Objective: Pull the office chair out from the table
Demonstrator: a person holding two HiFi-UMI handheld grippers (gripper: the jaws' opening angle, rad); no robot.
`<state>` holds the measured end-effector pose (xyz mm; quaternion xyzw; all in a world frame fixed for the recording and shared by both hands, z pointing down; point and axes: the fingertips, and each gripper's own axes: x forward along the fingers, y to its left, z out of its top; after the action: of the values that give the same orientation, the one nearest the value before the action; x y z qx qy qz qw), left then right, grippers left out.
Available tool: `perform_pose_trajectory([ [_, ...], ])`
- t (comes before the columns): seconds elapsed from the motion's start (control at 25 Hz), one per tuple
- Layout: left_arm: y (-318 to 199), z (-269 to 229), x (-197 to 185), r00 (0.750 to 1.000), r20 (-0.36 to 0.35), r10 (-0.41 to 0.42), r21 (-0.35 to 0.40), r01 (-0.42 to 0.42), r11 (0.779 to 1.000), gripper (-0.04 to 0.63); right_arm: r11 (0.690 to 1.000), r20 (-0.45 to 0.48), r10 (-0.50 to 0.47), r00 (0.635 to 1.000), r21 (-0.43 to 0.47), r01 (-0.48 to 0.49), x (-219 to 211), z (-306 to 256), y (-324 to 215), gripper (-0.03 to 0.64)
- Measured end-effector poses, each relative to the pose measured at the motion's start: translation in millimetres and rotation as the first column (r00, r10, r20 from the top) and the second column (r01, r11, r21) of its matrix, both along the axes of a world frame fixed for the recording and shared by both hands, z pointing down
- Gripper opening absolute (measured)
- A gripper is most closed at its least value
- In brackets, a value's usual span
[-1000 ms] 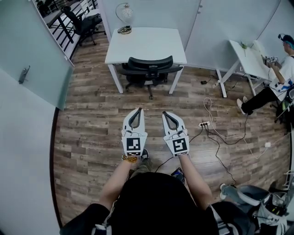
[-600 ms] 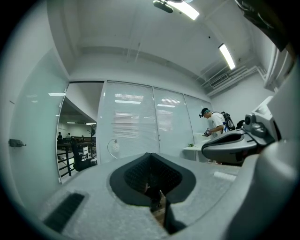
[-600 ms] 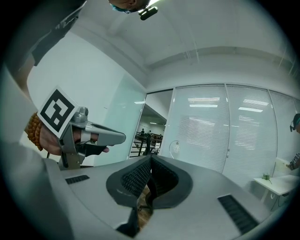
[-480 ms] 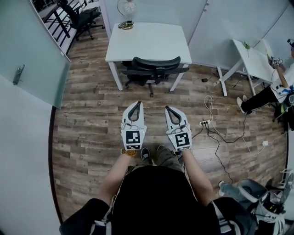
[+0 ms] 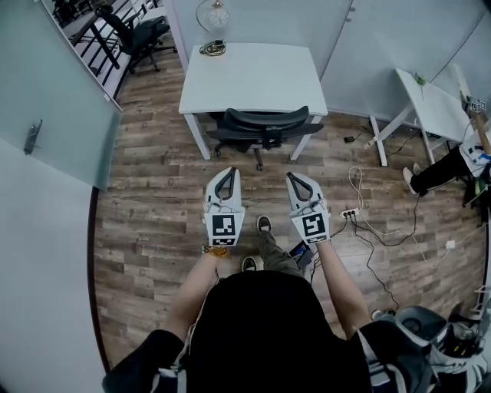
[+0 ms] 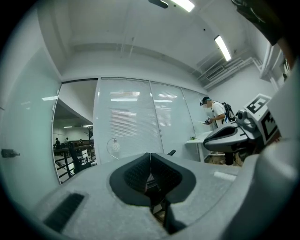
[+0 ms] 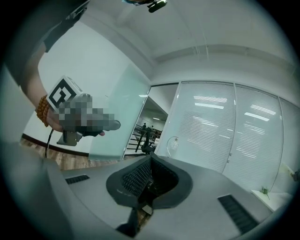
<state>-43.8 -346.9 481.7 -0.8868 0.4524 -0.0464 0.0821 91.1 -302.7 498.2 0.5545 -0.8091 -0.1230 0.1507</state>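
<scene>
A black office chair (image 5: 261,125) is tucked under the near edge of a white table (image 5: 249,73), its backrest facing me. My left gripper (image 5: 225,174) and right gripper (image 5: 297,179) are held side by side over the wood floor, a short way in front of the chair and apart from it. Both point toward the chair. In each gripper view the jaws meet at the tips with nothing between them: left gripper (image 6: 150,154), right gripper (image 7: 150,157). A sliver of the chair shows through the closed left jaws.
A round lamp (image 5: 212,17) stands at the table's far edge. A second white table (image 5: 433,104) with a seated person (image 5: 460,157) is at the right. A power strip (image 5: 349,213) and cables lie on the floor to my right. A glass door (image 5: 54,100) is at the left.
I have walked closer to the chair; both grippers now sit nearer to it in the head view. Both grippers stay shut.
</scene>
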Motion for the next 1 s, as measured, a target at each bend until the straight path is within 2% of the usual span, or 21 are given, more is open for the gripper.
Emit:
perform_pose_trajectory([
  [0.28, -55, 34, 11, 0.983, 0.175, 0.045, 0.037, -0.053, 0.998, 0.020, 0.998, -0.196, -0.054, 0.979, -0.030, 0.049, 38, 30, -60, 0.008],
  [0.44, -86, 56, 15, 0.945, 0.321, 0.059, 0.060, -0.082, 0.995, 0.021, 0.995, -0.304, -0.094, 0.948, -0.056, 0.081, 59, 42, -91, 0.009],
  [0.56, -106, 80, 20, 0.910, 0.404, 0.093, 0.016, -0.109, 0.994, 0.023, 0.989, -0.363, -0.133, 0.922, -0.104, 0.102, 78, 60, -114, 0.009],
  [0.68, -124, 105, 22, 0.865, 0.487, 0.122, -0.022, -0.128, 0.992, 0.023, 0.980, -0.428, -0.183, 0.885, -0.157, 0.127, 93, 80, -134, 0.011],
  [0.76, -135, 123, 22, 0.820, 0.554, 0.147, -0.042, -0.148, 0.988, 0.026, 0.969, -0.476, -0.227, 0.850, -0.198, 0.147, 101, 96, -145, 0.014],
  [0.88, -149, 150, 22, 0.746, 0.638, 0.189, -0.085, -0.176, 0.981, 0.066, 0.950, -0.530, -0.288, 0.798, -0.264, 0.168, 113, 119, -159, 0.074],
  [1.0, -164, 169, 20, 0.699, 0.682, 0.216, -0.128, -0.177, 0.976, 0.100, 0.933, -0.568, -0.331, 0.754, -0.315, 0.172, 125, 137, -169, 0.091],
])
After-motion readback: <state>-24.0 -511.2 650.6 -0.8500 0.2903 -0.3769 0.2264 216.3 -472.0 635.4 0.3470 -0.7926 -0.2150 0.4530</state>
